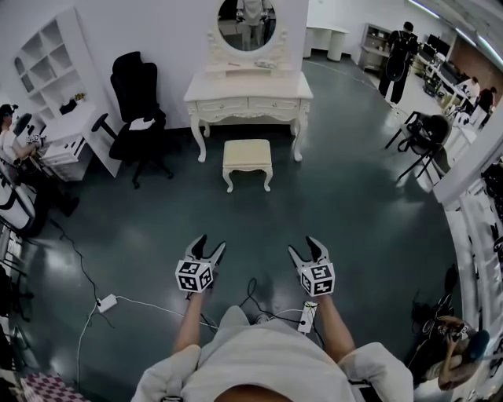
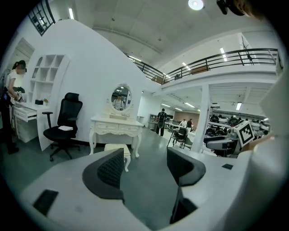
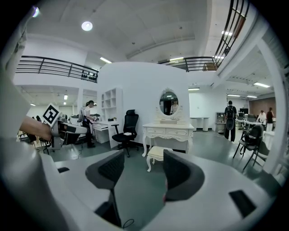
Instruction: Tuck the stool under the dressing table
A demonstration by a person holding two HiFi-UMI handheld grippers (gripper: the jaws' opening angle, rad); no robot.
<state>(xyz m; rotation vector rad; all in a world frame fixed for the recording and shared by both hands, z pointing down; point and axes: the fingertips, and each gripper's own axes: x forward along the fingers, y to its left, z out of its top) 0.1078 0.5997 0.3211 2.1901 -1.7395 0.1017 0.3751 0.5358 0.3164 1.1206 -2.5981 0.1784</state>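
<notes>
A cream stool [image 1: 247, 161] with a padded top stands on the dark floor just in front of the white dressing table [image 1: 248, 96], outside its knee space. An oval mirror [image 1: 246, 22] tops the table. My left gripper [image 1: 207, 250] and right gripper [image 1: 308, 250] are held low and far back from the stool, both open and empty. In the left gripper view the stool [image 2: 125, 152] peeks out beside the left pad and the dressing table [image 2: 115, 128] stands behind it. In the right gripper view the stool [image 3: 155, 155] and dressing table [image 3: 168, 131] show between the jaws.
A black office chair [image 1: 138, 110] stands left of the dressing table, next to a white desk and shelf unit [image 1: 59, 102]. Cables and a power strip [image 1: 107, 302] lie on the floor near my feet. People and folding chairs [image 1: 416, 133] are at the right.
</notes>
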